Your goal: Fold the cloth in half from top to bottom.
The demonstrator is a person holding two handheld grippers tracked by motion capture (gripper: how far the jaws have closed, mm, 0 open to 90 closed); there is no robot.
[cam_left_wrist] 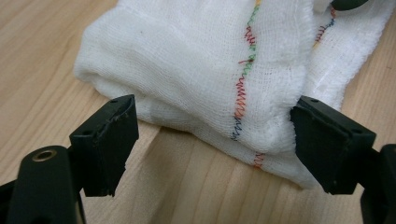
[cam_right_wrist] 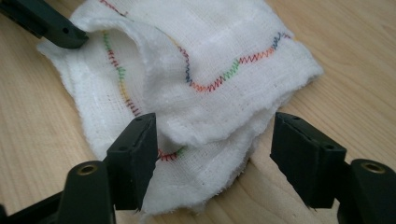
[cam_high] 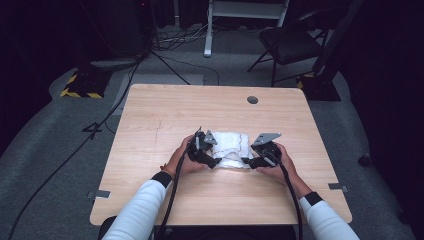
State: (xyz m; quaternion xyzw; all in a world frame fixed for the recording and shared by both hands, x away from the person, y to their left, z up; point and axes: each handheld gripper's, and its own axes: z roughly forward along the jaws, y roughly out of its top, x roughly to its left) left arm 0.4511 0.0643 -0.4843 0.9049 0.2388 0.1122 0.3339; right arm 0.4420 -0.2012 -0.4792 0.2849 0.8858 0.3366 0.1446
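Folding: white cloth (cam_high: pixel 231 149) lies mid-table (cam_high: pixel 150 200), between both grippers.
Left gripper (cam_left_wrist: pixel 212 144): jaws open, straddling folded edge.
Right gripper (cam_right_wrist: pixel 212 158): jaws open around corner.
Tip: pinch all layers together.

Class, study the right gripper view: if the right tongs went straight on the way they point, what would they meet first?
Most likely the white cloth: its near edge already lies between the open right tongs, though depth is hard to judge.
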